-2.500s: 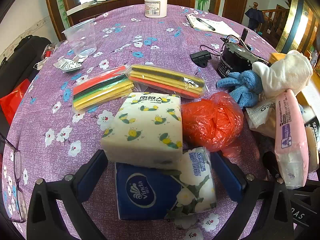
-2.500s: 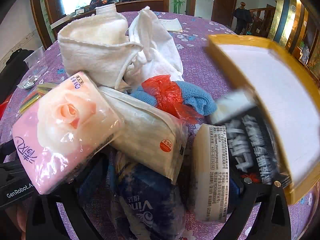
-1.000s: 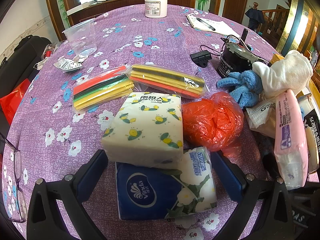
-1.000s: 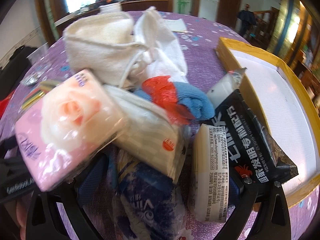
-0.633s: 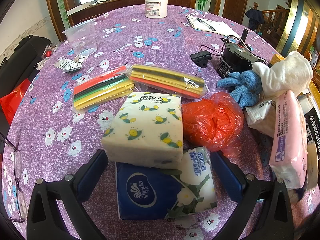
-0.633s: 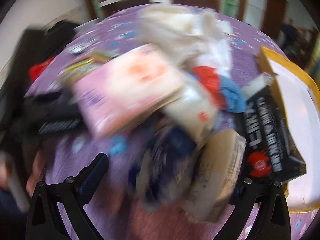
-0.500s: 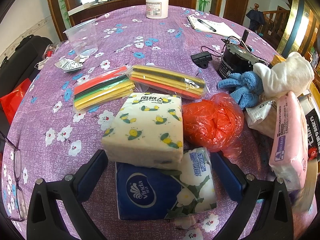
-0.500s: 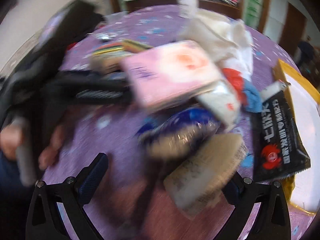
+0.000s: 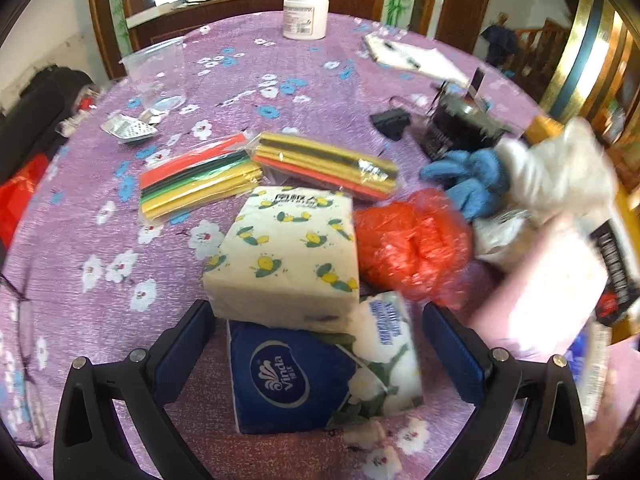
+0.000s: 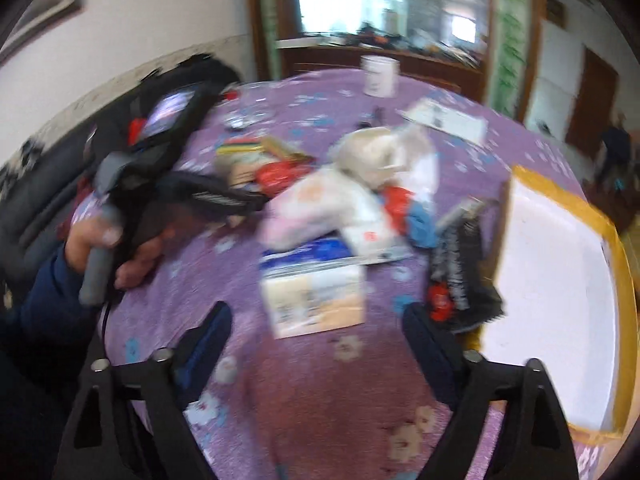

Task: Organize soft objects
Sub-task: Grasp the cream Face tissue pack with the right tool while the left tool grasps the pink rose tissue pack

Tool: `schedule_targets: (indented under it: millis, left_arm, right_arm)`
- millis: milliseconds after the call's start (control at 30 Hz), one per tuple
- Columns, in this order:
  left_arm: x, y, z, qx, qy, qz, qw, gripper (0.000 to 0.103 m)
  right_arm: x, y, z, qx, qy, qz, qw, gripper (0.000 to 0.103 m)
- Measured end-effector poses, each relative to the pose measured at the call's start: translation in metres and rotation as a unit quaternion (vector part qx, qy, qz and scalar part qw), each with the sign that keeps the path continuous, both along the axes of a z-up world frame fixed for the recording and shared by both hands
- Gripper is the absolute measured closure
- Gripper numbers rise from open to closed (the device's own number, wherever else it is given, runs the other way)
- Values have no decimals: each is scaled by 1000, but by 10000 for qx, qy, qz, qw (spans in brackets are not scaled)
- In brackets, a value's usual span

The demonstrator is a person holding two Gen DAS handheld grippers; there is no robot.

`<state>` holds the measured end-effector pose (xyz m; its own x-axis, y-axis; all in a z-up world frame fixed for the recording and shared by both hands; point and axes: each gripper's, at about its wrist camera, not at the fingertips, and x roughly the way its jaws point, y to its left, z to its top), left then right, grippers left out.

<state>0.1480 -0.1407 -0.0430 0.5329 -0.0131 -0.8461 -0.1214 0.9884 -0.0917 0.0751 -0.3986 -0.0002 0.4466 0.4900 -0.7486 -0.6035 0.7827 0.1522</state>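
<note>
My right hand-held gripper (image 10: 316, 344), jaws just narrowed yet spread on nothing, should centre over the tissue pack (image 10: 316, 300) mid-frame on the desk (image 10: 320, 400) before squeezing gently.

The purple tablecloth (image 10: 320, 392) in front of the right gripper (image 10: 316, 344) is bare, so there is room to pass there; further on, a pile of tissue packs (image 10: 316, 276) and cloths blocks the middle; the yellow tray (image 10: 560, 280) closes the right side. Between the left gripper's (image 9: 316, 344) fingers sits a blue tissue pack (image 9: 304, 376) with a yellow-flowered pack (image 9: 288, 256) on it; the far table by the white jar (image 9: 305, 14) is mostly open.
</note>
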Motion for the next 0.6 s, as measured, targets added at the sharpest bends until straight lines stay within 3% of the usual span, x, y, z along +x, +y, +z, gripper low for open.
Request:
schedule_targets:
  millis: [67, 167, 367, 500, 533, 600]
  left_arm:
    - [-4, 10, 5, -266, -182, 68, 9995, 0]
    - [-7, 21, 9, -506, -408, 157, 9978, 0]
    - [-3, 25, 7, -543, -514, 135, 9971, 0]
    - [-1, 31, 5, -578, -554, 90, 9967, 0]
    - [-1, 31, 4, -609, -554, 88, 9966, 0]
    - [0, 35, 2, -671, -545, 74, 9962, 0]
  right_arm:
    - [9, -3, -4, 207, 267, -116, 9994, 25]
    - [10, 6, -10, 167, 318, -8, 9994, 25]
    - [22, 37, -19, -179, 137, 149, 9996, 25]
    - [34, 45, -34, -183, 308, 197, 9992, 25]
    - [33, 46, -36, -196, 307, 199, 9991, 33]
    - [27, 44, -35, -168, 160, 152, 9996, 34]
